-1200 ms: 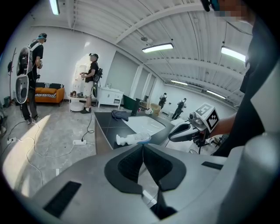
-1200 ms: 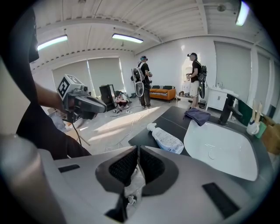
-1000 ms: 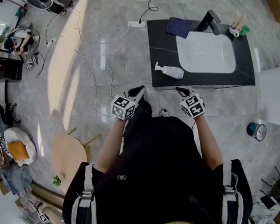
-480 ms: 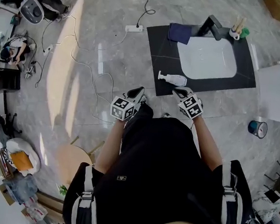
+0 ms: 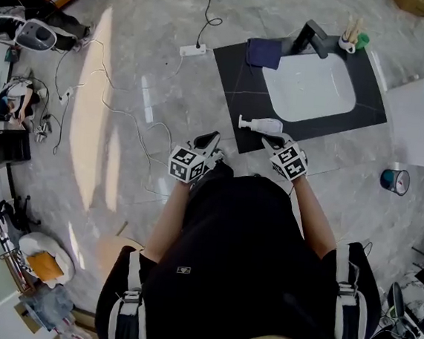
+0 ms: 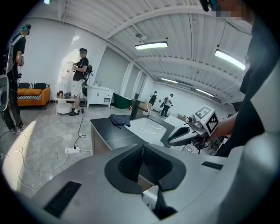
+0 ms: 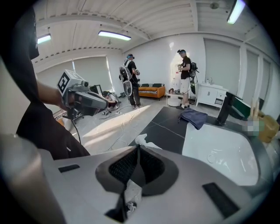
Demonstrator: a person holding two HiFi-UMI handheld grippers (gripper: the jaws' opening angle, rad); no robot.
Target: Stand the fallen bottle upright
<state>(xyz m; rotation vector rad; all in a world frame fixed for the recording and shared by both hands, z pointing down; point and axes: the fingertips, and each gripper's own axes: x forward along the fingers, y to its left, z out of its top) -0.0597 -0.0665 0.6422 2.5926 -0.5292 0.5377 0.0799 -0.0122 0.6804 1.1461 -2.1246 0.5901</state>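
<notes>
Head view: right gripper (image 5: 270, 140), left gripper (image 5: 214, 138) both closed, empty. Fallen bottle (image 5: 262, 124) just ahead of right gripper; sink (image 5: 309, 89), cloth (image 5: 262, 52) beyond.

Just ahead of the jaws stands a black worktop (image 5: 231, 85) with a white basin (image 5: 309, 89). Left of them, glossy grey marble floor (image 5: 121, 179) carries loose cables (image 5: 135, 117). Farther off: white walls (image 7: 153, 65), orange sofa (image 7: 153, 91), ceiling strip lights (image 7: 114, 35).
</notes>
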